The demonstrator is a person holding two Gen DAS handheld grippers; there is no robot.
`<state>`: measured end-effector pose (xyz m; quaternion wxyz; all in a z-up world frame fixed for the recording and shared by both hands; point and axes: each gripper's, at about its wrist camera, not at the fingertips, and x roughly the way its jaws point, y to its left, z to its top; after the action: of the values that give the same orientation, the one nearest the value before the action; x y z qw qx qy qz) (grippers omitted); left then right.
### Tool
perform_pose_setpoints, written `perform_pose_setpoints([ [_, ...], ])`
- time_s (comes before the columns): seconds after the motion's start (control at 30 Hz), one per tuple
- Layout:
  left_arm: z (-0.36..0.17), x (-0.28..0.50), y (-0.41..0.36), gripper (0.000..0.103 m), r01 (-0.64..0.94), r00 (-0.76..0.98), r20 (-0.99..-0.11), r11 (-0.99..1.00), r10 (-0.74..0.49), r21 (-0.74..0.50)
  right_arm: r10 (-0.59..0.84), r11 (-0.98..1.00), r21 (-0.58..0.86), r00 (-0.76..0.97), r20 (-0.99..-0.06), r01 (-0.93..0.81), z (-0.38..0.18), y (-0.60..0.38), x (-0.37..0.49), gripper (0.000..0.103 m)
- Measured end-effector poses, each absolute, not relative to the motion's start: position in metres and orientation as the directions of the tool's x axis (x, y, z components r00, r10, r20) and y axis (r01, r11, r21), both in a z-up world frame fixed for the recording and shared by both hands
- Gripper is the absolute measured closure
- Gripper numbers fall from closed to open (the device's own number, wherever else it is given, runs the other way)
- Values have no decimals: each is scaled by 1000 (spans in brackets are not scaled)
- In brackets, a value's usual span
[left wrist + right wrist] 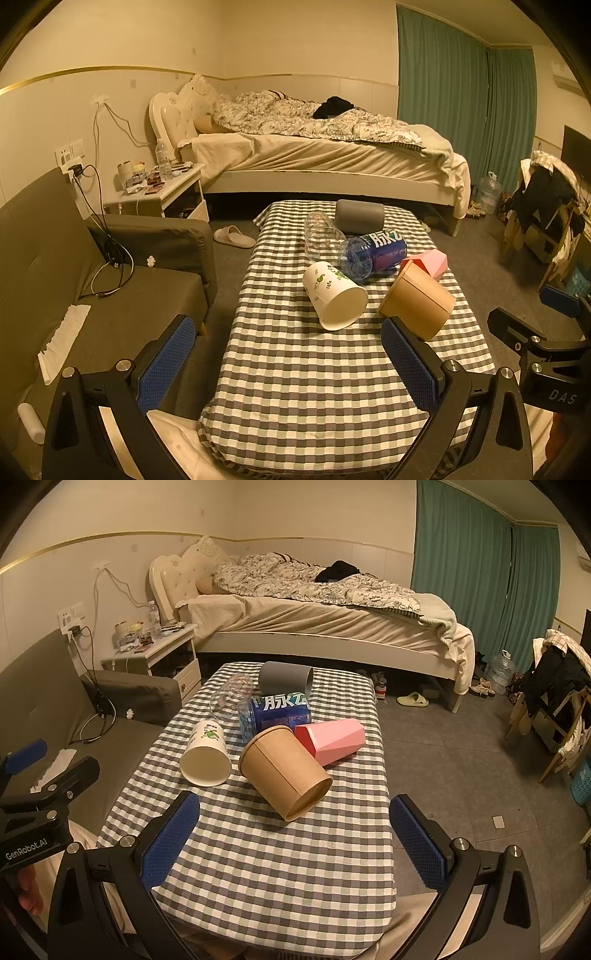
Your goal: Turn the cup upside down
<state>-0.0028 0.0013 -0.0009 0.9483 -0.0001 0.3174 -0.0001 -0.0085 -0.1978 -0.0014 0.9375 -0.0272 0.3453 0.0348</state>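
Observation:
Several cups lie on their sides on a checkered table. Nearest are a white paper cup with green print and a brown kraft paper cup. Behind them lie a pink faceted cup, a blue printed cup, a clear plastic cup and a grey cup. My left gripper is open, above the table's near end. My right gripper is open too, just short of the kraft cup.
A grey sofa runs along the table's left side, with cables and a tissue on it. Behind the table are a bed and a cluttered nightstand. A slipper lies on the floor. A chair draped with clothes stands at the right.

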Motion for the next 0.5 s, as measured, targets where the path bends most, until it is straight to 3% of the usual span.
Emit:
perform_pose_setpoints([
  [0.5, -1, -2, 1, 0, -2, 798, -603, 1000, 3, 3, 48, 996, -25, 757, -651, -85, -1, -198, -9, 0],
])
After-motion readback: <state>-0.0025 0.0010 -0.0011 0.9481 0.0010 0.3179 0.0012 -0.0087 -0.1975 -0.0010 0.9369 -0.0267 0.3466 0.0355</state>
